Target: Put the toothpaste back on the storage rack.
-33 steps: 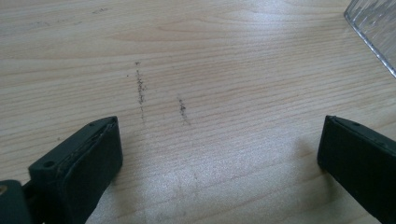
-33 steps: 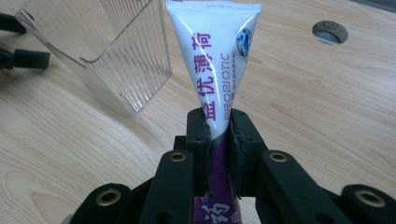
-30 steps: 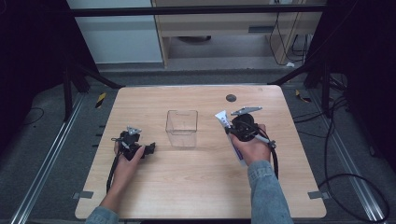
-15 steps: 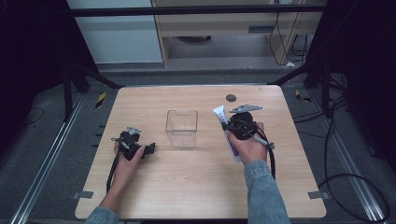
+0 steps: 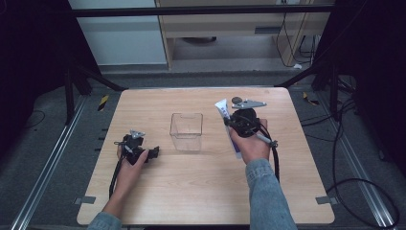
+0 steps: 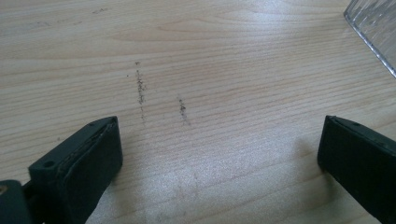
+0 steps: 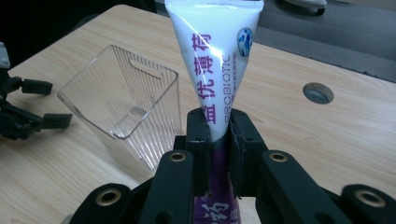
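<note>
A white and purple toothpaste tube (image 5: 222, 111) (image 7: 215, 70) is clamped between the jaws of my right gripper (image 5: 231, 125) (image 7: 218, 135), lifted off the table to the right of the clear plastic box (image 5: 186, 131) (image 7: 125, 105). The tube's flat crimped end points up and away from me. My left gripper (image 5: 152, 153) (image 6: 219, 158) rests on the table left of the box, jaws wide open with bare wood between them. A corner of the box (image 6: 376, 28) shows at the upper right of the left gripper view.
A round grommet hole (image 5: 236, 100) (image 7: 317, 92) sits near the far edge of the wooden table (image 5: 191, 191). Metal frame rails and cables run along both sides of the table, on the floor.
My right gripper has risen with the toothpaste tube and shifted slightly toward the far side. The left gripper has stayed where it was.
</note>
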Demonstrator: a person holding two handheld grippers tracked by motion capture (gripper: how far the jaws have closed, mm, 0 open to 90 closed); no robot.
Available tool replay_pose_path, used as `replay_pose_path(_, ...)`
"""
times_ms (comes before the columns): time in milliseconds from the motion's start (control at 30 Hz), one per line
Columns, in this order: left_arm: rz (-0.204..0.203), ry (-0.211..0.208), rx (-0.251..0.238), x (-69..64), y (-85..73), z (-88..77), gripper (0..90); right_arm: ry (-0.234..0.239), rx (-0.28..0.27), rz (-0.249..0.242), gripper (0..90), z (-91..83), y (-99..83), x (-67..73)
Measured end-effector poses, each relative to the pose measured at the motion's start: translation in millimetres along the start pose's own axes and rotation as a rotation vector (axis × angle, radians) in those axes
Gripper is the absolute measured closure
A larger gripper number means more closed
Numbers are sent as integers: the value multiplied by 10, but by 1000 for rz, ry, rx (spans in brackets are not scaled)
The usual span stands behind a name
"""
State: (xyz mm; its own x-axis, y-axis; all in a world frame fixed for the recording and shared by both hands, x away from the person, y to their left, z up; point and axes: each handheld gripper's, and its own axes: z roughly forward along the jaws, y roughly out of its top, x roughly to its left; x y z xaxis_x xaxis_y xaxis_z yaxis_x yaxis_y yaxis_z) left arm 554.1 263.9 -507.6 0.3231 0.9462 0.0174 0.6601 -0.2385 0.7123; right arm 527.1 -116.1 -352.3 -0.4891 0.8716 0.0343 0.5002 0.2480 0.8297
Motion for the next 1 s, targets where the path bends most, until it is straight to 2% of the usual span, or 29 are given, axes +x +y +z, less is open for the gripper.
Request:
replay_pose_path(167, 0, 0, 0, 0, 0, 0, 0, -7, -33, -13, 800, 10, 86, 49)
replay_pose_path(433, -3, 0, -2, -2, 0, 1, 0, -6, -90, 1, 800, -44, 244, 72)
replay_pose_path(667, 1, -3, -2, 3, -1, 0, 0, -14, -106, -7, 800, -46, 380, 104)
replay_pose_path(867, 2, -4, -3, 4, -2, 0, 0, -14, -129, 10, 800, -12, 530, 134)
replay_pose_path(1000, 3, -5, -1, 5, -2, -2, 0, -10, -144, -4, 799, 21, 639, 194)
